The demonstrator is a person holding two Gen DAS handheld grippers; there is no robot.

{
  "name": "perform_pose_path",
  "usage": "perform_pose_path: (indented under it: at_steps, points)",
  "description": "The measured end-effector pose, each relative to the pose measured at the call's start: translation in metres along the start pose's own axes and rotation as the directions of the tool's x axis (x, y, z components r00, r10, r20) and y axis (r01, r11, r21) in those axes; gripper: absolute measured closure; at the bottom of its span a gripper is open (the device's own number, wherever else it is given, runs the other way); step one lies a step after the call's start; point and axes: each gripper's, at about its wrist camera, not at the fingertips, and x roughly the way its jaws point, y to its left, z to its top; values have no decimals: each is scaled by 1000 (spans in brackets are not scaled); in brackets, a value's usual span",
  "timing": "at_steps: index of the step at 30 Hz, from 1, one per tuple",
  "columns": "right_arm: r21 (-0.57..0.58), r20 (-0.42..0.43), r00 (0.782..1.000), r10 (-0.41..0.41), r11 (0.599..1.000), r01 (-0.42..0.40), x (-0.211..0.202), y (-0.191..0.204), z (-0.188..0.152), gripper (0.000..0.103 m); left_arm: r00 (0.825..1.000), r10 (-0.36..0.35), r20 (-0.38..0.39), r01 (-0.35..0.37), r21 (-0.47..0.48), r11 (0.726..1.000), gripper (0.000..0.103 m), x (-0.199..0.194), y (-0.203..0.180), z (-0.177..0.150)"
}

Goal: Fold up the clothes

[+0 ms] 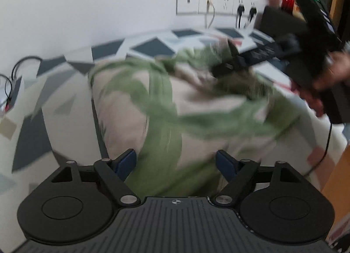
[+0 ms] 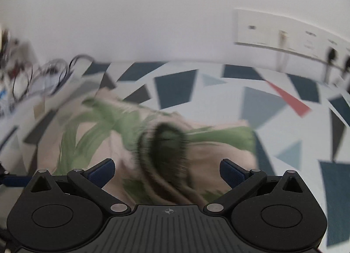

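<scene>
A beige garment with green leaf print (image 1: pixel 175 104) lies crumpled on a bed with a geometric patterned cover (image 1: pixel 32 126). My left gripper (image 1: pixel 176 163) is open just above its near edge, holding nothing. The right gripper's body (image 1: pixel 310 40) shows at the upper right of the left wrist view, over the garment's far side. In the right wrist view the garment (image 2: pixel 207 156) lies below, its dark-lined collar (image 2: pixel 168 141) between the open fingers of my right gripper (image 2: pixel 167 171). Both views are motion-blurred.
A white wall with a socket strip (image 1: pixel 216 1) and plugged cables stands behind the bed. Loose cables (image 2: pixel 43 75) lie at the bed's far left. A wooden floor (image 1: pixel 339 178) shows to the right of the bed.
</scene>
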Motion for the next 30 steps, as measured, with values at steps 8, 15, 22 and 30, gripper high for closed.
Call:
perform_pose_path:
  at_steps: [8, 15, 22, 30]
  points:
    - [370, -4, 997, -75, 926, 71, 25, -67, 30, 90, 999, -38, -30, 37, -31, 999, 30, 7, 14, -6]
    - [397, -53, 996, -67, 914, 83, 35, -76, 29, 43, 998, -59, -35, 59, -9, 998, 30, 6, 16, -7]
    - [359, -20, 999, -31, 933, 37, -29, -72, -6, 20, 997, -72, -42, 73, 20, 997, 28, 3, 20, -9]
    - [415, -84, 994, -65, 905, 94, -17, -44, -36, 77, 999, -24, -41, 25, 18, 1000, 24, 0, 31, -14]
